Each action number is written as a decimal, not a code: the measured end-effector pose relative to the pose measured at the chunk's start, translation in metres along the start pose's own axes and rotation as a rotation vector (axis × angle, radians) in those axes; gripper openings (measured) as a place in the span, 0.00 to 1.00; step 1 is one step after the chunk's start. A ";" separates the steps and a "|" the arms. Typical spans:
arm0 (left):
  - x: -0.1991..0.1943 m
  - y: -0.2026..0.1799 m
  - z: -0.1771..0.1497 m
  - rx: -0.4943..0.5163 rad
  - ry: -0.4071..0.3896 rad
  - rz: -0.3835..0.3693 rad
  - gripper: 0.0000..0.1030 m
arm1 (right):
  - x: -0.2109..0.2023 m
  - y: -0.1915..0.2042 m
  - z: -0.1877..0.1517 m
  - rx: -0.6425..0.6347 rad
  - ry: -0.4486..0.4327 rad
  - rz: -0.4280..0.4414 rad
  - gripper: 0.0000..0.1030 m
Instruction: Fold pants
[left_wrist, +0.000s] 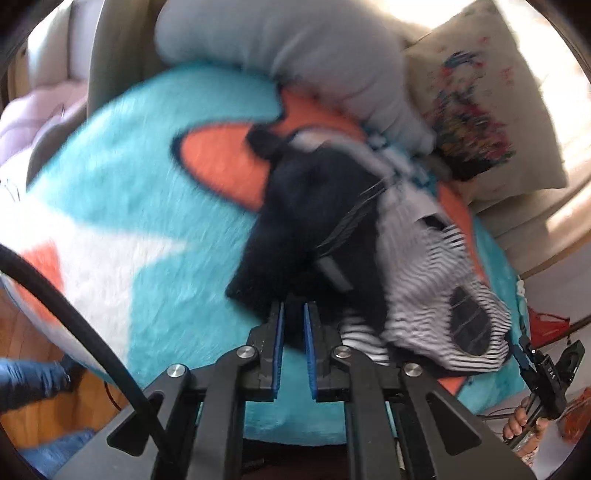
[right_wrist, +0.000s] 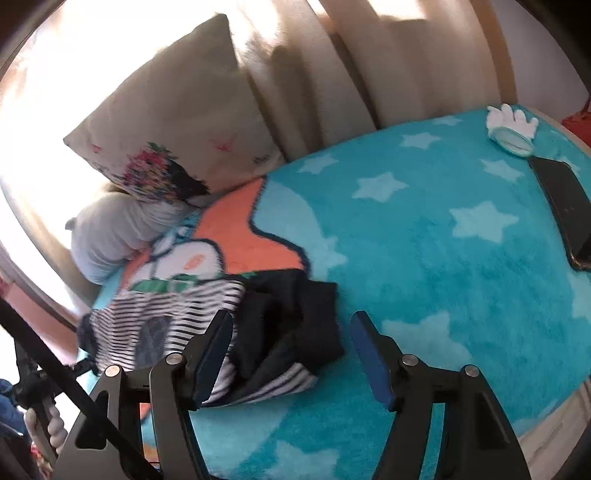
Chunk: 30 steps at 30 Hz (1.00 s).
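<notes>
- The pants (right_wrist: 284, 325), dark with a striped part, are lying bunched on the turquoise blanket (right_wrist: 443, 258) covering the bed.
- The left tool (left_wrist: 293, 328) is pinching a dark fold of the pants, its blue pads nearly together.
- The right tool (right_wrist: 291, 332) is hovering spread wide above the same heap, gripping nothing.
- A flowered pillow (right_wrist: 166, 129) and a grey cushion (right_wrist: 118, 232) are sitting behind the pants.
- A phone (right_wrist: 565, 210) and a white glove (right_wrist: 511, 123) are lying well apart from them.

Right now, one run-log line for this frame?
task: fold pants | left gripper: shut on pants | right gripper: open above pants | surface: blanket | fold unfinished
</notes>
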<state>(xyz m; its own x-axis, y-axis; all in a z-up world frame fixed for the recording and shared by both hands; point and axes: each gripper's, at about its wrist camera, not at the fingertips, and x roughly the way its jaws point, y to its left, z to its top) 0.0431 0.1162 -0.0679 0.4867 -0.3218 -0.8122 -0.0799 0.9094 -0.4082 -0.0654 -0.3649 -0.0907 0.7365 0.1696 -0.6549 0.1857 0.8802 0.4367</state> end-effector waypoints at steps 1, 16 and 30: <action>-0.002 0.001 0.000 -0.002 -0.012 -0.001 0.06 | 0.005 -0.001 0.000 0.012 0.007 0.001 0.68; -0.033 0.006 0.001 -0.004 -0.122 -0.043 0.10 | 0.036 0.031 0.023 -0.153 0.024 -0.043 0.18; 0.000 -0.020 0.043 0.013 -0.099 -0.015 0.44 | 0.040 0.028 0.019 -0.202 -0.027 -0.207 0.27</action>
<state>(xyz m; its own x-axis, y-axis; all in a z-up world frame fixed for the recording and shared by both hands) 0.0824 0.1089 -0.0418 0.5710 -0.3082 -0.7609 -0.0613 0.9083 -0.4138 -0.0184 -0.3423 -0.0925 0.7136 -0.0326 -0.6998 0.2026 0.9658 0.1615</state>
